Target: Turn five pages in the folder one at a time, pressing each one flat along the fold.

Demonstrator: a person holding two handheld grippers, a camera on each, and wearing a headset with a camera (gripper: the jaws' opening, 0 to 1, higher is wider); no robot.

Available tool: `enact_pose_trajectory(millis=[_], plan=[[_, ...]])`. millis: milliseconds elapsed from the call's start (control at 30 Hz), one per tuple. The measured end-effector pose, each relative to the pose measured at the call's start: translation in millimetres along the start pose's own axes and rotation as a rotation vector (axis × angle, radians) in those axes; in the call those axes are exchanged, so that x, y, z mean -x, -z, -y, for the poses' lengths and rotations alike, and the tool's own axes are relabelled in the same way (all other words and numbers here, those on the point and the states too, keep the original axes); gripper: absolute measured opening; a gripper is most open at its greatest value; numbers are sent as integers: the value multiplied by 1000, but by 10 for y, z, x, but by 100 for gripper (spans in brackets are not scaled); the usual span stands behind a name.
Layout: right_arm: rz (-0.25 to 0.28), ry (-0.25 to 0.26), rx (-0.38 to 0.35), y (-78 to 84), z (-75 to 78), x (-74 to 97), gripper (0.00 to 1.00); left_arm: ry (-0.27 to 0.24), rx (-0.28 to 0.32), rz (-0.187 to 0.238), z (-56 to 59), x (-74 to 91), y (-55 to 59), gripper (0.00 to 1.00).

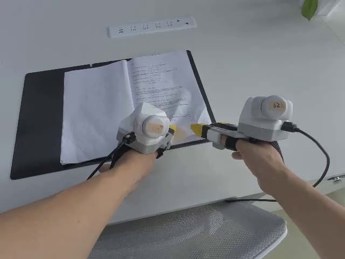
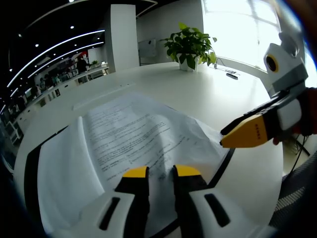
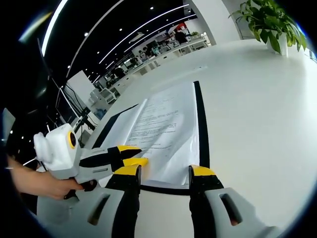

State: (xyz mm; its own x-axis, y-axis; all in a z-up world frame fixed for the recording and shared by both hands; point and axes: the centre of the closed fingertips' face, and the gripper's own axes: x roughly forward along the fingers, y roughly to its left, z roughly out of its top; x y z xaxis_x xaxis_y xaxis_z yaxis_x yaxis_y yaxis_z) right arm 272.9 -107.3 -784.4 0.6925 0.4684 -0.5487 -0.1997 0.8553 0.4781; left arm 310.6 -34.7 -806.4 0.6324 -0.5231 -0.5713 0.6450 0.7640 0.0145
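From the folder (image 1: pixel 43 124), the white table (image 1: pixel 259 59) lies wide and bare at 3 o'clock. At 12 o'clock a power strip (image 1: pixel 152 26) lies well apart. At 5 o'clock the left gripper (image 1: pixel 171 129) and right gripper (image 1: pixel 195 128) nearly meet, with little room between them.

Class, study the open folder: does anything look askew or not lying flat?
Yes. The printed page bulges near its lower right corner, which lifts off the folder, so it is not lying flat.

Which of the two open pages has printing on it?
The right page, covered in lines of text; the left page looks blank.
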Motion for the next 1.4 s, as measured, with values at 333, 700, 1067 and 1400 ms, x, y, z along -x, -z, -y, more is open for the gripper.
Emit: enact_pose_trajectory(millis=[333,700,1067,1400], plan=[[-5,17,-9,21,71,-44,22,1,-1,-4,3,2,4,16],[32,15,-88,-42,97,-11,0,3,2,-10,2,1,4,17],[80,-3,-132,-126,32,34,0,4,35,-39,-24,111,40,13],[146,-57,-125,-382,-301,103,0,-33,62,-26,-341,580,6,13]])
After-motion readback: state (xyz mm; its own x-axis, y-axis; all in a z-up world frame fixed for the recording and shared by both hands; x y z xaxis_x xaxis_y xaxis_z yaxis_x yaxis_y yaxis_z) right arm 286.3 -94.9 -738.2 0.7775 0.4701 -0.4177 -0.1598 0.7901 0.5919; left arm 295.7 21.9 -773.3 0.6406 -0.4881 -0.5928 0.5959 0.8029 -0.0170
